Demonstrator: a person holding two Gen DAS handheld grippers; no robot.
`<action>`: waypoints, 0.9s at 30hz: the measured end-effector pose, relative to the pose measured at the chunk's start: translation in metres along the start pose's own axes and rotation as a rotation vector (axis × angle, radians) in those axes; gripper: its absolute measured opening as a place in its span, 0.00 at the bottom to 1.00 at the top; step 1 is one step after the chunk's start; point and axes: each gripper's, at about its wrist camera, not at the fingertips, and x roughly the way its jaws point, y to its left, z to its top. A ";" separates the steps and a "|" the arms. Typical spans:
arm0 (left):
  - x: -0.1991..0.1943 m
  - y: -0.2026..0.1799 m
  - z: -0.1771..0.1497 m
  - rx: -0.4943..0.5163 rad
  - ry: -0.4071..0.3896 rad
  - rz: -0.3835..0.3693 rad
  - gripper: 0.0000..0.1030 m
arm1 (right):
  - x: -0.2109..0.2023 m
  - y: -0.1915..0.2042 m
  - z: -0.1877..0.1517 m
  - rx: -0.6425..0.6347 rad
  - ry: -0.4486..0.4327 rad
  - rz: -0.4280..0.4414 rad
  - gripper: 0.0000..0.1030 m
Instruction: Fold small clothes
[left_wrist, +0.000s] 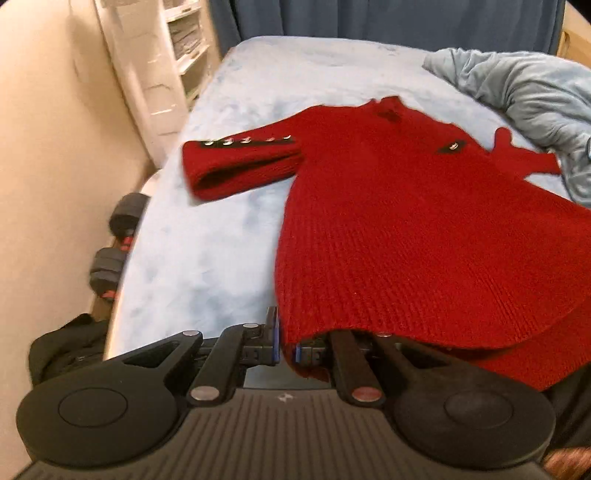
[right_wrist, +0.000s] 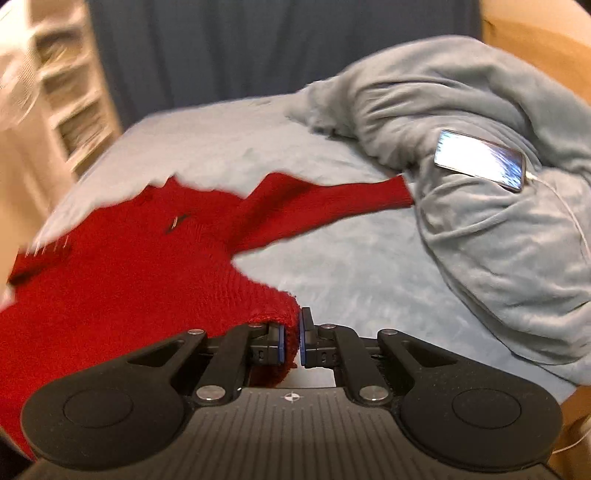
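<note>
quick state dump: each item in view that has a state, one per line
left gripper: shut on the hem's left corner
right gripper: shut on the hem's right corner
red sweater: unfolded, hem end lifted, both sleeves spread out
left sleeve: flat on bed, buttoned cuff
right sleeve: stretched toward blanket
grey blanket: bunched up
phone: screen lit, cable plugged in, lying on blanket

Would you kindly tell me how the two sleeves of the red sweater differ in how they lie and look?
The left sleeve has a row of silver buttons along a dark strip; the right sleeve shows none here. The left sleeve lies wholly on the light blue bed cover; the right sleeve's cuff reaches the rumpled grey blanket. Both are red knit, stretched outward from the sweater.
</note>
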 end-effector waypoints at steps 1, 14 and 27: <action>0.007 0.008 -0.009 -0.011 0.023 0.008 0.07 | 0.006 0.008 -0.013 -0.028 0.052 -0.007 0.06; 0.060 0.021 -0.047 -0.016 0.103 -0.006 0.12 | 0.036 0.051 -0.058 -0.121 0.234 -0.042 0.06; 0.020 0.053 -0.043 -0.149 -0.154 0.056 1.00 | 0.027 0.008 0.010 0.128 0.152 0.084 0.68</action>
